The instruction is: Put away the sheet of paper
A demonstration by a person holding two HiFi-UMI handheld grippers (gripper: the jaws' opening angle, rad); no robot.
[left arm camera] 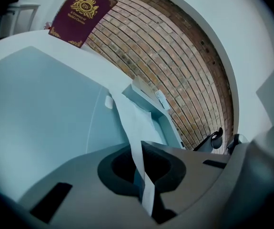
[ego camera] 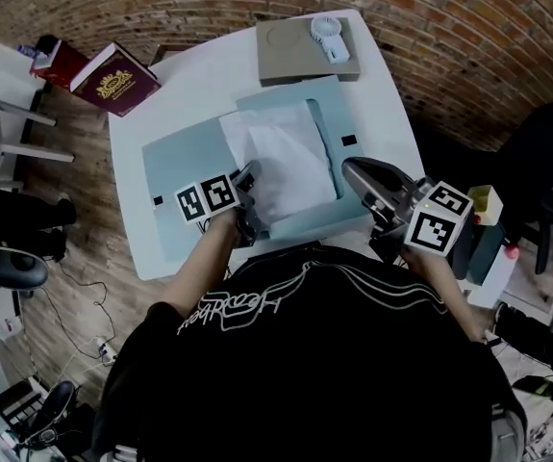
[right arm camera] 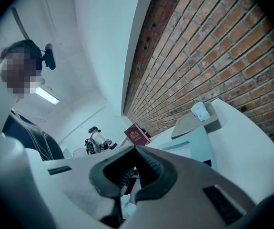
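Note:
An open light blue folder (ego camera: 182,166) lies on the white table (ego camera: 382,114). A white sheet of paper (ego camera: 286,157) rests on it, over the fold and the right flap. My left gripper (ego camera: 250,176) is shut on the sheet's near left corner. In the left gripper view the paper (left arm camera: 137,123) runs up from between the closed jaws (left arm camera: 141,175), lifted off the folder (left arm camera: 41,109). My right gripper (ego camera: 350,167) hovers at the folder's near right edge, shut with nothing seen between its tips (right arm camera: 136,149).
A maroon book (ego camera: 114,78) leans at the table's far left corner. A grey flat box (ego camera: 295,56) with a small white fan (ego camera: 329,37) on it sits at the far edge. A brick wall stands behind the table. A chair and cables are on the floor to the left.

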